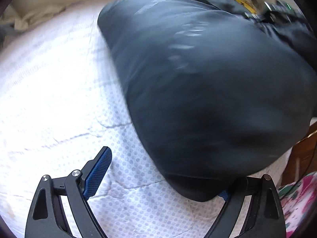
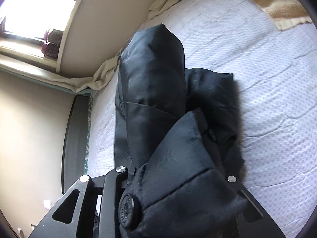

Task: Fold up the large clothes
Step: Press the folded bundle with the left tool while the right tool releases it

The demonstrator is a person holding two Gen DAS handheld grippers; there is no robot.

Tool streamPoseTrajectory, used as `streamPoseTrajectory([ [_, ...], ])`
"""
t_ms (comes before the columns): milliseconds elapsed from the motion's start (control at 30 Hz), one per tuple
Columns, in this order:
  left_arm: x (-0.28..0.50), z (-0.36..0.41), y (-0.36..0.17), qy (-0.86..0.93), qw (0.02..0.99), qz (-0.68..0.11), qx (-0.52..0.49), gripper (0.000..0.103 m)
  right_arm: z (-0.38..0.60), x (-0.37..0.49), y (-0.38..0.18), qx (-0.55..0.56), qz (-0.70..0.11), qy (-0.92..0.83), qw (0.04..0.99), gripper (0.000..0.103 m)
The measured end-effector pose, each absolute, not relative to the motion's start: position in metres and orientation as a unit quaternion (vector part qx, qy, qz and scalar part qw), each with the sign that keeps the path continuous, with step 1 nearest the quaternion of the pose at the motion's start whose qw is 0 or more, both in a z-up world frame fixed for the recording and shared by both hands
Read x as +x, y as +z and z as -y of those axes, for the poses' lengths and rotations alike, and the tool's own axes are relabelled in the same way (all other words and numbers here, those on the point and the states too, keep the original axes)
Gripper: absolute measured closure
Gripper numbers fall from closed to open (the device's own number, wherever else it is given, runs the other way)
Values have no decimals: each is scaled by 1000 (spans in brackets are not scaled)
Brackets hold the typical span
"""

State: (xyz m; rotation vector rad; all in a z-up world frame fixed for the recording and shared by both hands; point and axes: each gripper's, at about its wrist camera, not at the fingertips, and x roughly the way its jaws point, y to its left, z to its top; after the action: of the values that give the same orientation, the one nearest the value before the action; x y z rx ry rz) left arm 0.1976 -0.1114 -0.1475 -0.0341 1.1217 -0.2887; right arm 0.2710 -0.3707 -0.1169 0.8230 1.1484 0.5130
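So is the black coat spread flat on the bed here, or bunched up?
Bunched up. The black coat rises in puffy folds off the white bedspread, one part draped over the right gripper, whose fingers are hidden.

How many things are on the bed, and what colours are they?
Black: 1, the puffy jacket with a big round button.
White: 1, the dotted bed cover underneath it.
Yellow-cream: 1, the blanket at the far corner.
Cream: 1, the crumpled sheet by the wall.
Total: 4
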Motion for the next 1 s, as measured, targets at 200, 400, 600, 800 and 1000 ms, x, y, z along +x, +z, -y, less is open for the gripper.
streamPoseTrajectory([
  [200,204,107,-143,-154,830,-536,-29,17,383,274,-155,390,-517,250,719,79],
  [400,175,123,-94,-215,840,-499,1,22,394,272,-173,425,-508,264,701,78],
  [600,155,117,-46,-252,863,-436,-35,22,403,267,-185,442,-506,268,691,77],
  [800,193,105,-28,-257,866,-420,-88,25,410,259,-192,446,-501,271,691,76],
  [1000,211,159,-56,-259,852,-453,-33,25,416,254,-196,470,-500,268,677,71],
])
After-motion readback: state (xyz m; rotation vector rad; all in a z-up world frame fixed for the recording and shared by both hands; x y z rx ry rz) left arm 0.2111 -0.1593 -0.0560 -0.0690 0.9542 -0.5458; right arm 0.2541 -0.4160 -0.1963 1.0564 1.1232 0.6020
